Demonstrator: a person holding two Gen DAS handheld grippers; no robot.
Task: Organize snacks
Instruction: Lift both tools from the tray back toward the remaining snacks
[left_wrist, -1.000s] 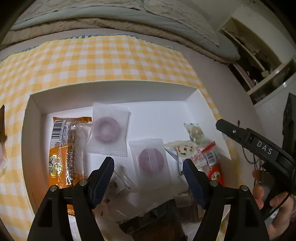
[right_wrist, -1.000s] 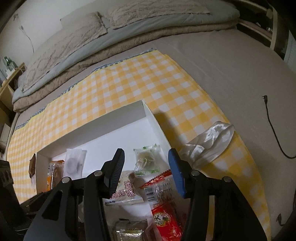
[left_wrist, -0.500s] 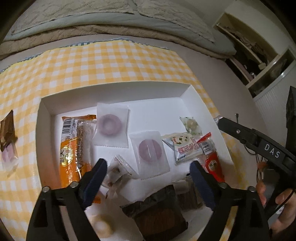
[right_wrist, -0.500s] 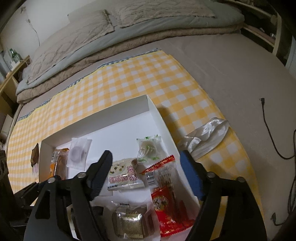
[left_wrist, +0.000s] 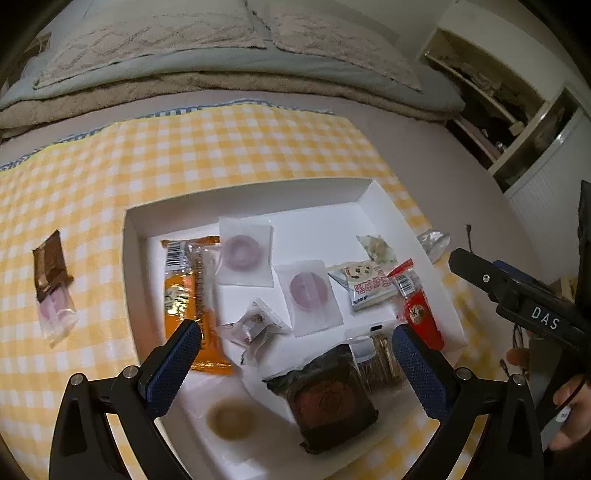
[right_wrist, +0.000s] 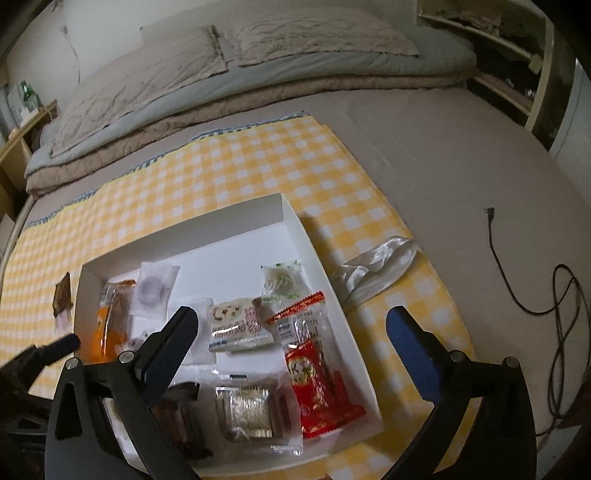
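Both the left gripper (left_wrist: 293, 356) and the right gripper (right_wrist: 291, 341) hang with jaws released and empty above the white tray (left_wrist: 410, 236) of snacks on the yellow checked cloth (left_wrist: 184, 155), while one brown-wrapped snack (left_wrist: 51, 273) lies outside, left of it.

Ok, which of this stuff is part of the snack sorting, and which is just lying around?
Job:
white box
orange packet
two purple ring pouches
red packet
dark brown cake
brown-topped snack on the checked cloth, outside the box
left gripper and right gripper, both open

Lying about:
crumpled clear wrapper
black cable
bedding
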